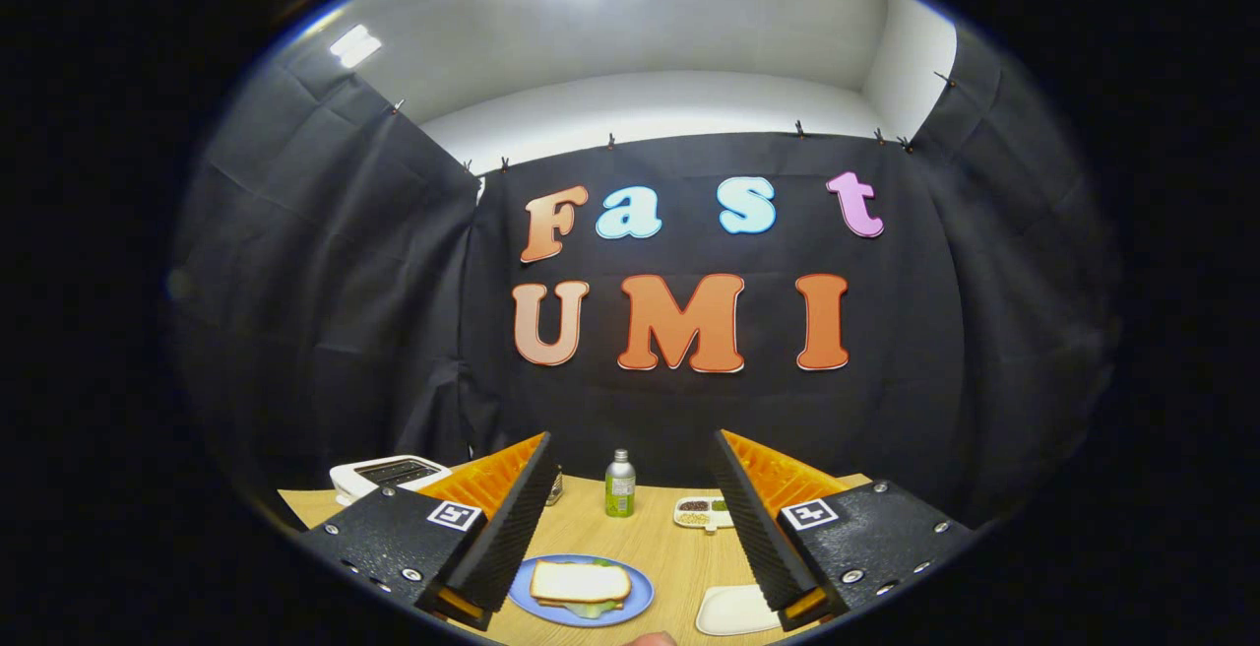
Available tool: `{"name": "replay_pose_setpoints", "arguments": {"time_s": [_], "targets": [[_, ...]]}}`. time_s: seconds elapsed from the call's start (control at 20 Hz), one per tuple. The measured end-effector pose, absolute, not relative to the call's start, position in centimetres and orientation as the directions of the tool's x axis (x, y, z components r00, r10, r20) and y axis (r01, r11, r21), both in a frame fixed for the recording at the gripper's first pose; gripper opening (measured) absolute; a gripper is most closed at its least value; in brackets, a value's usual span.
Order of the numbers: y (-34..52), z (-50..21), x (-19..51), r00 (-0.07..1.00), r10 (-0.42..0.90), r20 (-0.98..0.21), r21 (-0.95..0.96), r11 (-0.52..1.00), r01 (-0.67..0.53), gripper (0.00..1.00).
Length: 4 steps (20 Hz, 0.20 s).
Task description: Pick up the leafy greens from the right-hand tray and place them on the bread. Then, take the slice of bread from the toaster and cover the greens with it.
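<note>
So the tongs (630,538) are spread wide with nothing between the fingers, held up over the wooden table (630,543). Down between the fingers, at the near edge, sits the blue plate (522,597) with a slice of bread (581,581) lying flat on top and a bit of leafy greens (591,611) poking out from under it. Looks to me like the sandwich is already stacked, so the job seems about done.

What could still go wrong: the left finger's tip hangs right next to the plate's left side, so a careless drop or swing could clip the plate or knock the top slice off the greens. That slice just sits there loose, so any nudge would probably slide it.

Further out: a white tray (736,611) near the right finger, looks bare. Toaster (389,474) far left behind the left finger. Green bottle (619,484) stands at the far side, in the middle, with a small divided dish (701,512) just right of it.
</note>
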<state>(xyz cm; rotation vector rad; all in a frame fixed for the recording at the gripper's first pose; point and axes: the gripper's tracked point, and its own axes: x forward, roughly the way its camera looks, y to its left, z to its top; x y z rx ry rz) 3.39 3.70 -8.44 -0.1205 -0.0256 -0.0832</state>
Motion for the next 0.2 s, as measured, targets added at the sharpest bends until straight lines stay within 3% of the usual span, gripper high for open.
{"name": "replay_pose_setpoints", "arguments": {"time_s": [0.2], "targets": [[3.57,-8.27,2.90,0.995,-0.088,0.037,-0.101,0.991,0.091,0.95]]}}
